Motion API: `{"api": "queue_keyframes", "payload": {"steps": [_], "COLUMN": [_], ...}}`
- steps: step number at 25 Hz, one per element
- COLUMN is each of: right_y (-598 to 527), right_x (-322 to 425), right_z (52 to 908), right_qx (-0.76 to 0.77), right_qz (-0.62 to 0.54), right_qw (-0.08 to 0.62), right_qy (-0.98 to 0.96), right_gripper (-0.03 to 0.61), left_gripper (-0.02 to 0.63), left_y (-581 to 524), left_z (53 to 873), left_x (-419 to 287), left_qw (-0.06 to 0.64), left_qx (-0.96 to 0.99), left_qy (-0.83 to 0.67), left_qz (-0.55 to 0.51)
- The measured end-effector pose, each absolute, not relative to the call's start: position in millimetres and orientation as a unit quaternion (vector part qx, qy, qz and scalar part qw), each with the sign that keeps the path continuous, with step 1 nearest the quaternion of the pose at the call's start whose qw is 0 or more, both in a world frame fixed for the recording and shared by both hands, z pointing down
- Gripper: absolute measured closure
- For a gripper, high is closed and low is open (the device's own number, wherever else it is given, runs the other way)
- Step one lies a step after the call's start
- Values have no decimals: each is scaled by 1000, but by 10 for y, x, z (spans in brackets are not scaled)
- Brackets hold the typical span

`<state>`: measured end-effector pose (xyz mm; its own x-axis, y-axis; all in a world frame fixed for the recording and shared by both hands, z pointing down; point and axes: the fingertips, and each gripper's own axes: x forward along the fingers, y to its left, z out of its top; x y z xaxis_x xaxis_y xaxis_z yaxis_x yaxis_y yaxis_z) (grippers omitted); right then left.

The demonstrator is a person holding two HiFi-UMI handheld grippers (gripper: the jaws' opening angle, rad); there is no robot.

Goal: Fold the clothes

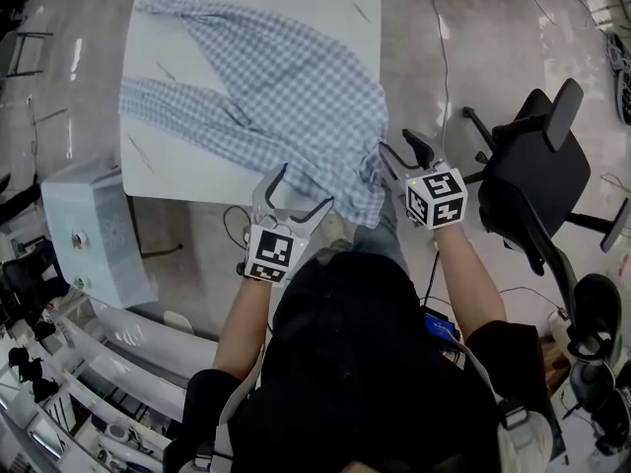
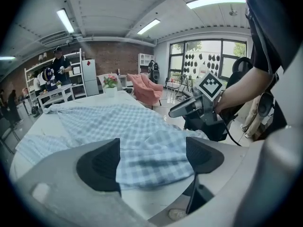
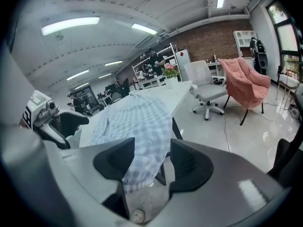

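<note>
The left gripper (image 1: 296, 197) hangs just off the near edge of the table (image 1: 340, 8) with its jaws spread wide and nothing pinched. In its own view the near hem of the blue-and-white checked garment (image 2: 135, 134) shows in the gap, just beyond the pads rather than against them. The right gripper (image 1: 406, 156) sits to the right at the garment's near right corner. Its jaws stand about half apart and are also empty, with the corner of cloth that droops over the table edge (image 3: 142, 122) lined up between them but untouched. The garment (image 1: 276, 97) lies spread on the white table, its body near the person and two long limbs running to the far left. I can't tell from here whether those are sleeves or legs. A black office chair (image 1: 537, 166) stands on the floor to the right and a pale box (image 1: 94, 225) to the left, both clear of the work. To my eye the step in hand is taking hold of the near hem at two spots. To do it well, each gripper should slide in low so that one pad goes under the cloth edge and one over it. Each should bite only the fabric, taking every layer at the hem. The right one wants the drooping corner gathered fully, or it may slip free when lifted. Both ends should then rise together to keep the fold line straight.
</note>
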<state>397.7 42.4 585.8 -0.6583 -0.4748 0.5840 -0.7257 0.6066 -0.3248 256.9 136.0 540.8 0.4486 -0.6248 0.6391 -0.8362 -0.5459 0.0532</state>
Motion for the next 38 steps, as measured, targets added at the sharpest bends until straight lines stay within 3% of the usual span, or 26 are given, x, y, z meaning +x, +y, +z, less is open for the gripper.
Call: {"api": "queue_keyframes", "payload": {"steps": [6, 14, 17, 23, 28, 38], "right_y": [292, -20, -27, -191, -406, -962], "right_x": [3802, 3667, 3596, 3593, 3638, 3505], "right_z": [6031, 6165, 6173, 6088, 5982, 5783], "right_qx": [296, 267, 245, 272, 273, 255], "right_qz": [342, 343, 347, 260, 167, 87], "right_qw": [224, 254, 262, 309, 349, 383], "right_qy": [-864, -864, -867, -874, -880, -884], "right_gripper": [310, 312, 354, 539, 545, 545], "left_gripper": [170, 196, 204, 222, 225, 225], "left_y": [1303, 1214, 1206, 1228, 1180, 925], "left_z": [5567, 5782, 5856, 6039, 6060, 6018], "left_x": [2526, 2597, 2644, 2627, 2676, 2658], "left_qw": [213, 252, 268, 294, 298, 297], "left_qx": [821, 814, 812, 802, 799, 792], "left_qy": [-439, -418, -408, -406, -411, -434], "left_qz": [298, 315, 320, 324, 323, 309]}}
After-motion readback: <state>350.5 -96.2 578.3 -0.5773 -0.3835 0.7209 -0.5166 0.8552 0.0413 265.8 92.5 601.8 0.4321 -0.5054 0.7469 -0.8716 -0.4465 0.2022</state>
